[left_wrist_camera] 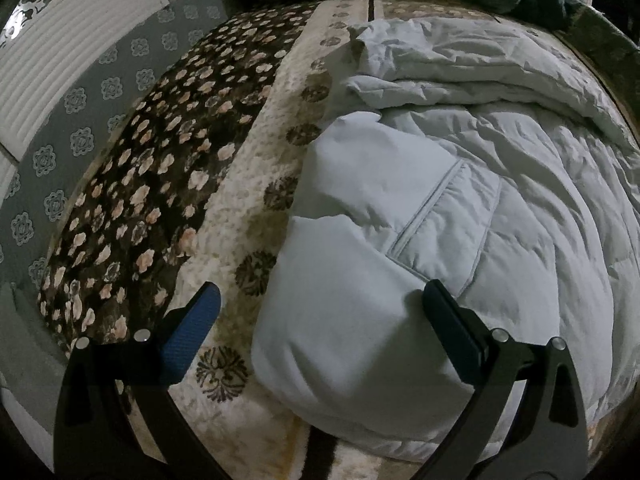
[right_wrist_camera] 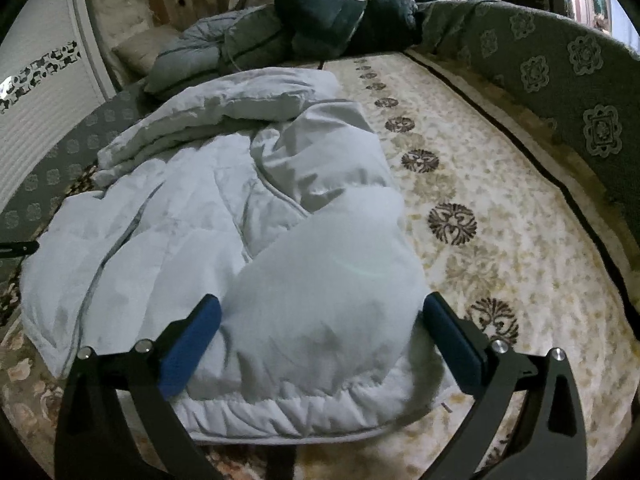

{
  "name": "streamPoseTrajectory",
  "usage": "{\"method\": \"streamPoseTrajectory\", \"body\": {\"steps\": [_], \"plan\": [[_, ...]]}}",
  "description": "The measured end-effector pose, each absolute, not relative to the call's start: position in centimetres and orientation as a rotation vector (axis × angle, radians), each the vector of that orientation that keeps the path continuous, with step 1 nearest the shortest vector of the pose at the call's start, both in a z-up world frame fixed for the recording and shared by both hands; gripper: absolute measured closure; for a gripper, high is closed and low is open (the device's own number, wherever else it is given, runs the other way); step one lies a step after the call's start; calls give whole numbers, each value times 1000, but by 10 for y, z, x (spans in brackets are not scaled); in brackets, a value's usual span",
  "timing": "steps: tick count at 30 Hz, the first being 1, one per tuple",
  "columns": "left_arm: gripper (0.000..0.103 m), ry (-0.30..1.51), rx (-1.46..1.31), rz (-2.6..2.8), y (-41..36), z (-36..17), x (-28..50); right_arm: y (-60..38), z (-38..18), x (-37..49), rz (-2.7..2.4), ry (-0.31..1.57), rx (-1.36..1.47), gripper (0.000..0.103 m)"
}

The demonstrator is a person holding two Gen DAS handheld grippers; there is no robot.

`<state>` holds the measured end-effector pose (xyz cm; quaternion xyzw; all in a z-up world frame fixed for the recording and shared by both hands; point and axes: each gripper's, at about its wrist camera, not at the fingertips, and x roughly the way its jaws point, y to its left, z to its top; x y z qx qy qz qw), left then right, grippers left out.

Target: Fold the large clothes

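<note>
A pale grey puffy jacket [left_wrist_camera: 500,160] lies crumpled on the bed, and the right wrist view shows it too [right_wrist_camera: 180,200]. One padded sleeve [left_wrist_camera: 352,208] is folded across its near left edge. My left gripper [left_wrist_camera: 322,290] hovers open over that sleeve, one finger above the blanket and the other above the jacket. My right gripper [right_wrist_camera: 322,303] stands wide open at the jacket's near right corner. A bulky sleeve [right_wrist_camera: 340,248] fills the gap between its blue pads [right_wrist_camera: 188,344], and they do not visibly squeeze it. The elastic hem [right_wrist_camera: 288,412] lies just below.
The bed carries a cream blanket with dark medallions [right_wrist_camera: 480,184] and a dark floral part [left_wrist_camera: 160,160]. A grey patterned bed rail [right_wrist_camera: 560,80] runs along the right. Dark folded garments [right_wrist_camera: 340,20] are piled at the far end. A white wardrobe [left_wrist_camera: 80,60] stands at the left.
</note>
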<state>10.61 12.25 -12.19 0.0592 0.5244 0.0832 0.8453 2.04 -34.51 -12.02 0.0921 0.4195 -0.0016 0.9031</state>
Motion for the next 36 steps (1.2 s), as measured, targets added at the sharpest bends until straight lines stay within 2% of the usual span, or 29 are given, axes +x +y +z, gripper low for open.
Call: {"method": "streamPoseTrajectory", "body": {"steps": [6,14,16,19,21,23,26,27,30,36], "plan": [[3,1089,106,133,127,-126,99,-372,-121,16,-18,870,279,2],[3,1070,179,113,132,-121,100,-380,-140,13,57,996,329,2],[3,1071,172,109,134,-122,98,-373,-146,13,94,1028,325,5],[3,1063,178,116,135,-123,91,-362,-143,11,93,1002,286,20],[3,1059,173,116,139,-121,86,-355,-136,13,124,988,281,51],[3,1065,165,113,144,-120,84,-344,-133,18,144,997,233,65],[3,1085,152,97,153,-120,80,-326,-135,27,120,1024,105,65],[3,1088,152,95,157,-121,79,-325,-137,29,105,1026,108,58],[3,1101,126,79,167,-127,78,-331,-143,32,106,1024,164,48],[3,1153,66,-53,167,-149,85,-344,-144,25,122,999,245,44]]}}
